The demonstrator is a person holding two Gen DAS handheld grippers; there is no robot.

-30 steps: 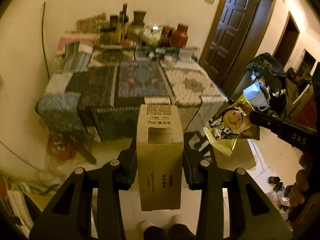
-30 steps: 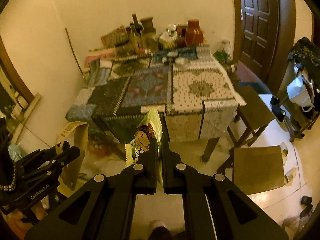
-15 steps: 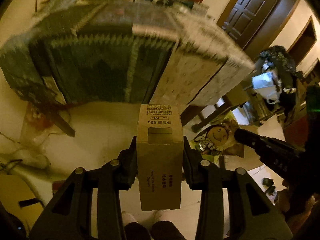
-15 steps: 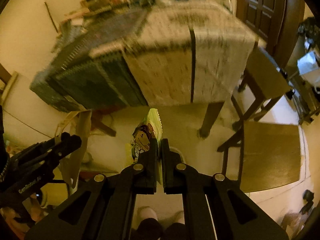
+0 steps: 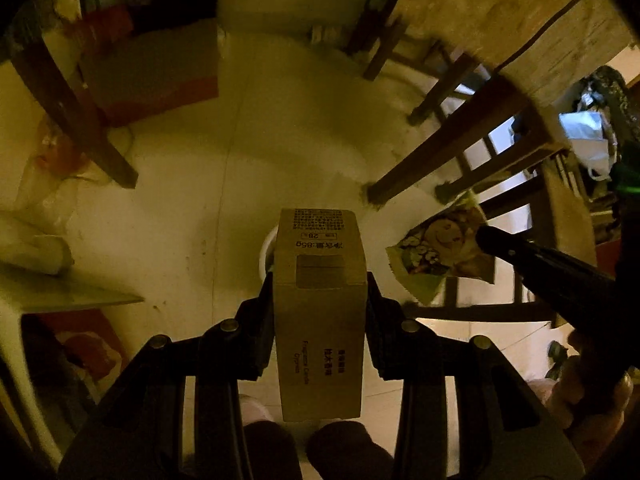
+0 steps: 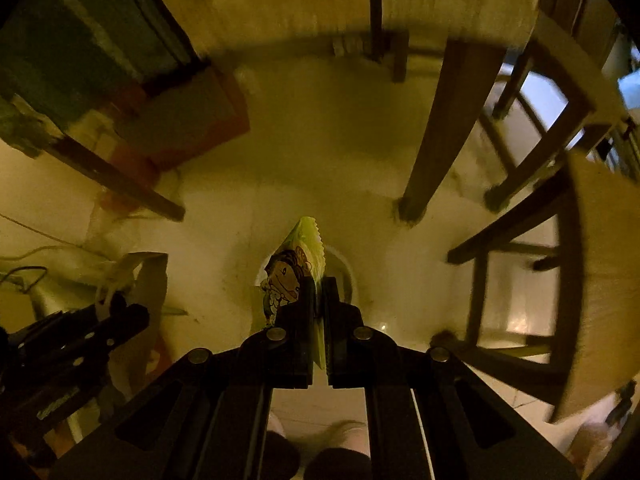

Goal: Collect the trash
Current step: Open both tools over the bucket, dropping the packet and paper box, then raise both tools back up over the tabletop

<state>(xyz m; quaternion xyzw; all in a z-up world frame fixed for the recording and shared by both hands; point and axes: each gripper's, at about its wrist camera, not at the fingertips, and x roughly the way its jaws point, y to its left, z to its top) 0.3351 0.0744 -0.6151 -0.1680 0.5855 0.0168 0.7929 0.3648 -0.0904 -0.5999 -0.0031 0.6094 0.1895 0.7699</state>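
My left gripper [image 5: 320,280] is shut on a tan cardboard box [image 5: 320,304] with printed labels, held upright above the floor. My right gripper [image 6: 319,292] is shut on a green snack wrapper [image 6: 296,268] with a cartoon face; the wrapper also shows in the left wrist view [image 5: 440,256], at the tip of the right gripper. A white round bin rim [image 6: 348,268] lies on the floor just under both held items, mostly hidden; it also shows in the left wrist view [image 5: 266,252]. Both grippers point down at the floor.
Wooden table legs [image 5: 452,152] and a chair [image 6: 572,264] stand to the right. A red and tan box [image 5: 160,76] lies under the table. Bags and clutter [image 5: 36,240] sit at the left. My feet [image 5: 312,452] are at the bottom edge.
Both grippers have tilted down from the patterned table top to the floor under it, still holding the box and the wrapper. The white bin rim has come into view.
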